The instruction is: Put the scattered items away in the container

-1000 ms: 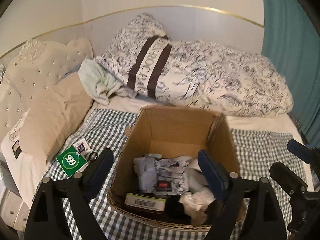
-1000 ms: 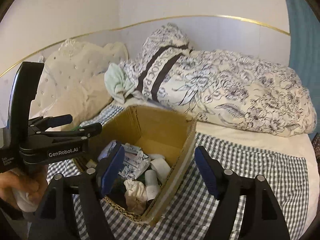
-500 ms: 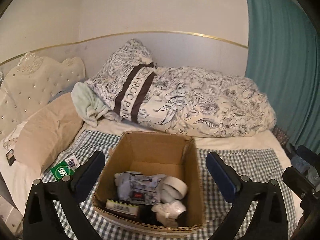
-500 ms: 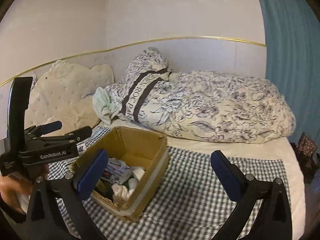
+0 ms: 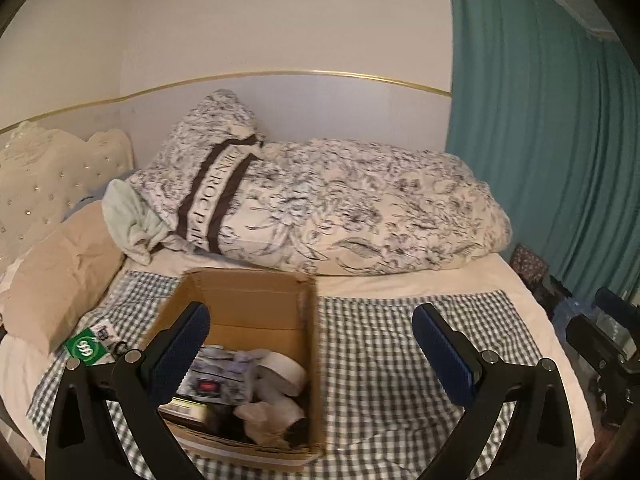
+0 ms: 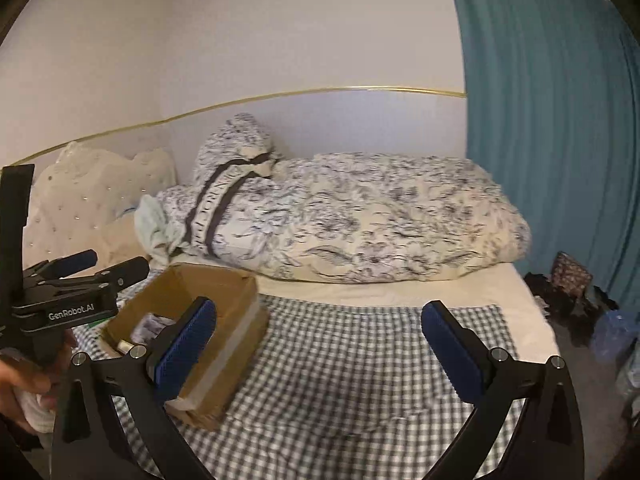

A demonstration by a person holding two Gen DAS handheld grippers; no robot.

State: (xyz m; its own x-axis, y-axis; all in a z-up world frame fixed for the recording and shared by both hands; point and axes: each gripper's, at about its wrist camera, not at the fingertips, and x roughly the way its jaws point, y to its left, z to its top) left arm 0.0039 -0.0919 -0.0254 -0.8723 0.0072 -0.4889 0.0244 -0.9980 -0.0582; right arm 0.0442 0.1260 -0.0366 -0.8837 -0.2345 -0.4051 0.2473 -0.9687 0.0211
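My 2 claws, left gripper (image 5: 310,354) and right gripper (image 6: 318,346), hang spread wide and empty. The cardboard box (image 5: 256,300), lower left, holds the gathered clutter; a green packet (image 5: 85,347) lies outside.

Matt cardboard box (image 5: 256,300); woven cloth gingham sheet (image 5: 380,344); matt plastic tool pads (image 5: 180,350).

One cardboard box (image 5: 256,300) is sitting on one checked cloth (image 5: 384,344). Inside it, one white tape roll (image 5: 280,368) is lying beside one printed packet (image 5: 220,376) and one flat carton (image 5: 186,410); the rest is too jumbled to count. One green card (image 5: 85,347) is lying outside the box. One floral duvet (image 5: 360,208) and one beige pillow (image 5: 56,276) are resting behind. Two grippers, the left gripper (image 5: 312,352) and the right gripper (image 6: 320,346), are hanging wide apart, each showing two blue pads.
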